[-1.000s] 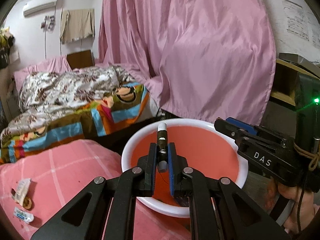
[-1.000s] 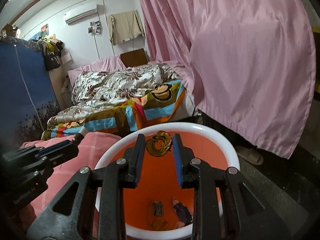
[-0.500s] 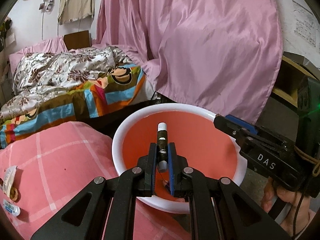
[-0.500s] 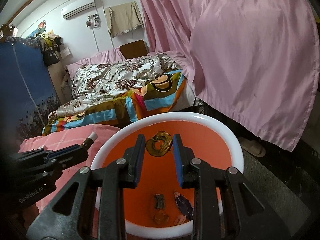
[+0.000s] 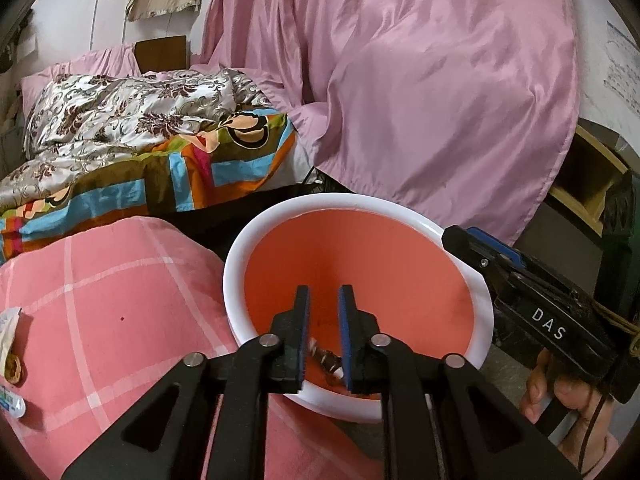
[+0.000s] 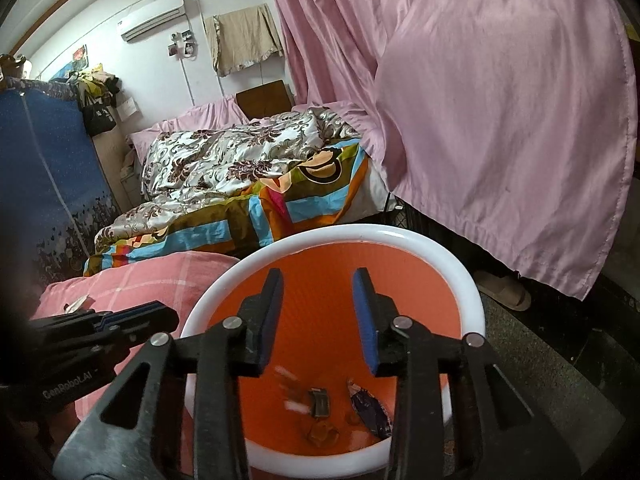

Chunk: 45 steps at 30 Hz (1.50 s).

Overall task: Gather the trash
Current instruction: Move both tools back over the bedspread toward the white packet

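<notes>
Jaws on both my grippers stand spread with nothing between them: the left gripper [image 5: 323, 322] and the right gripper [image 6: 318, 318] each hover over the orange bin [image 6: 472, 280] with its white rim. Down at the near bottom of the bin I see collected scraps: a small dark packet [image 6: 320, 402], a purple wrapper [image 6: 370, 410], an amber crumpled bit [image 6: 322, 432], plus two pale smears too blurred to name.

More trash lies on the pink checked blanket [image 5: 120, 280] at far left: a white wrapper [image 5: 8, 332], a brown ring-shaped piece [image 5: 12, 368], and a blue-printed sachet [image 5: 10, 400]. I judge all three feather-light, thin and crinkly, the film likely slippery on soft cloth; I'd pinch each across a raised edge or fold, not press flat into the blanket.

All three sit at the lens edge, partly cut off. The bin's base is hidden behind my fingers.
</notes>
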Tool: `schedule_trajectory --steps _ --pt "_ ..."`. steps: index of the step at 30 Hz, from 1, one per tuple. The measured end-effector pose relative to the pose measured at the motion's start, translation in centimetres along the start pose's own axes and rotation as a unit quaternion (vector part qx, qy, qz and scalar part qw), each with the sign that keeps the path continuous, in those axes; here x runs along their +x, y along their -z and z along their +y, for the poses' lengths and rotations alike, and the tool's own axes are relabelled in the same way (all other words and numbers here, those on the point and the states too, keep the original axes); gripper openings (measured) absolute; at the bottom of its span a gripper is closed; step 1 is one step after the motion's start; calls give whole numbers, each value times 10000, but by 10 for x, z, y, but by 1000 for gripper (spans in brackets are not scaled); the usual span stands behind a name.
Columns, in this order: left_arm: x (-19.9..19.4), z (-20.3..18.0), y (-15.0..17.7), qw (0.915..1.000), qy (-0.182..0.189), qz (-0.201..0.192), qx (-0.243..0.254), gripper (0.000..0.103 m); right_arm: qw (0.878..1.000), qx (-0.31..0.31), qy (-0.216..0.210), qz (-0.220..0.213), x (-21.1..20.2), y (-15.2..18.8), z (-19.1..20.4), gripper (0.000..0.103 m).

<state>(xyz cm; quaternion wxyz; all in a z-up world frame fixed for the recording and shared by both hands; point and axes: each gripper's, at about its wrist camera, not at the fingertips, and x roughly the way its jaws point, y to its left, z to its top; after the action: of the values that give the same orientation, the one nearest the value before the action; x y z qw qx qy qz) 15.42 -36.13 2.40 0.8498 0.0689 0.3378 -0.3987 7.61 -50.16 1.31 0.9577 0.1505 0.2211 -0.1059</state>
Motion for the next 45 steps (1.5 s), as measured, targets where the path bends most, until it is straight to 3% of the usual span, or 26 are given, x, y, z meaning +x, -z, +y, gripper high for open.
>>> schedule_trajectory --steps 4,12,18,20,23,30,45 --pt "-10 4 -1 9997 -90 -198 -82 40 10000 14 -7 -74 -3 -3 2 50" --pt "-45 25 -4 9966 -420 -634 -330 48 9993 -49 -121 -354 -11 -11 19 65" --pt "-92 51 4 9825 -1039 -1352 -744 74 9962 -155 -365 -779 -23 -17 44 86" --pt "-112 61 10 9730 -1295 -1691 -891 94 9936 -221 -459 -1006 -30 -19 56 94" --pt "-139 72 18 9590 -1646 -2094 -966 96 9899 -294 -552 -1269 -39 -21 72 103" --pt "-186 97 40 9370 -2343 -2427 -908 101 9747 -670 -957 -1907 -61 -18 123 103" --pt "-252 138 97 8984 -3215 -2790 -1081 101 9480 -933 -1839 -2423 -74 2 208 103"
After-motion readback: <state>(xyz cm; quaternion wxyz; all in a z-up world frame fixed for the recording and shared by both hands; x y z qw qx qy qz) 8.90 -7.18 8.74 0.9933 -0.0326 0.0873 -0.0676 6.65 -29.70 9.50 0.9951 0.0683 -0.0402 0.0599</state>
